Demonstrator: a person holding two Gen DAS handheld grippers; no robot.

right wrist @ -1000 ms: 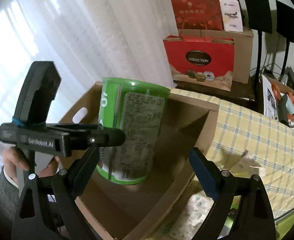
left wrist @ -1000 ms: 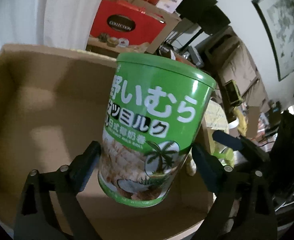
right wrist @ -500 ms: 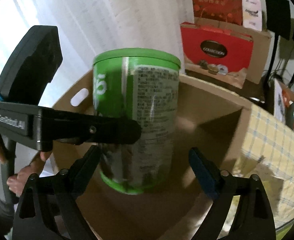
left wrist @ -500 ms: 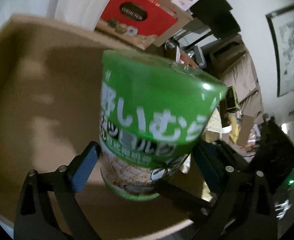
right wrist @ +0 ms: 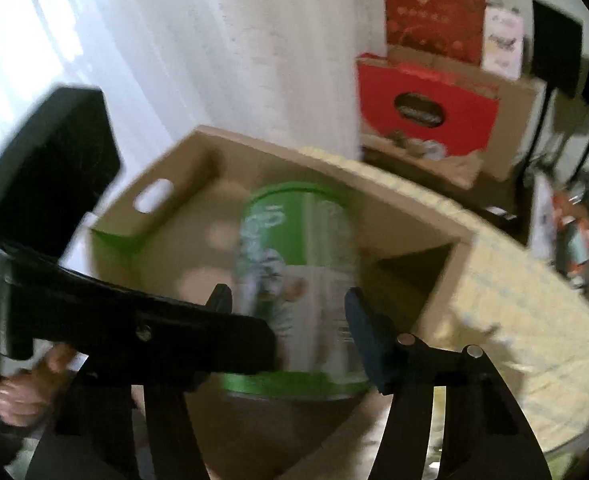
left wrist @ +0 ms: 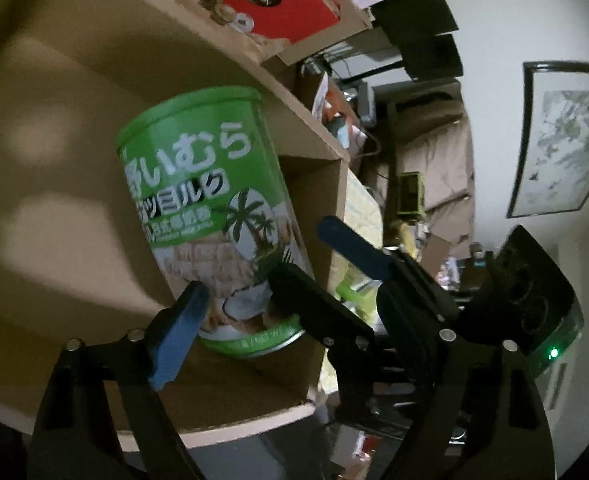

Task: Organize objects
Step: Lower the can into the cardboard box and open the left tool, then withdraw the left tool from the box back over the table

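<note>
A green snack can [left wrist: 210,216] with white Japanese lettering and a palm-tree picture is held tilted over the open cardboard box [left wrist: 54,128]. In the right wrist view my right gripper [right wrist: 288,316] is shut on the can [right wrist: 294,264], its blue-padded fingers pressing both sides. My left gripper [left wrist: 290,320] is open; its left blue pad [left wrist: 178,332] sits beside the can's base, apart from it, and its right finger is hidden behind the right gripper's arm [left wrist: 318,304]. The left gripper's arm [right wrist: 126,320] crosses in front of the can's lower left.
The box [right wrist: 414,216] has a handle cut-out [right wrist: 152,196] and stands on a yellow checked tablecloth [right wrist: 526,312]. A red gift box [right wrist: 426,108] sits behind on another carton. White curtains [right wrist: 174,60] hang at the back. A hand [right wrist: 22,392] holds the left tool.
The can has passed from my left gripper to my right one: the right fingers have closed on it and the left fingers have opened. The can has tilted left and sunk toward the box.
</note>
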